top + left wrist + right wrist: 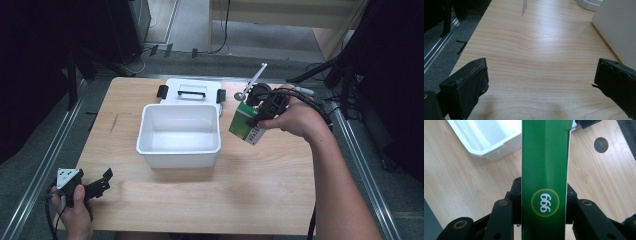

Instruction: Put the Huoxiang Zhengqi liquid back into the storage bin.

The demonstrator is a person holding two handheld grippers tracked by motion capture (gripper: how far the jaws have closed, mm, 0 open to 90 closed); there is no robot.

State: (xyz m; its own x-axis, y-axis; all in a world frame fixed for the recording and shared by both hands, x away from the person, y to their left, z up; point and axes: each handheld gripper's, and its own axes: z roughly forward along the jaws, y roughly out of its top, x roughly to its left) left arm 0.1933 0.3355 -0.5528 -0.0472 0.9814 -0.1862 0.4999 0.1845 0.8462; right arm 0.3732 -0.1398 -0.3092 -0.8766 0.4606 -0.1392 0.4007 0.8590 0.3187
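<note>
Nearest to us, at the front left corner of the wooden surface (200,200), our left gripper (97,186) rests in the left hand (75,215) with its jaws spread wide and nothing between them — bare wood lies in the gap. Farther in, to the right, our right gripper (256,121) is held above the surface, its jaws clamped on the narrow sides of a green box (545,170) marked 999 — the box hangs tilted just right of the white bin (179,150), clear of its rim. Behind the bin lies its white lid (192,90) with a black handle, flat on the surface.
</note>
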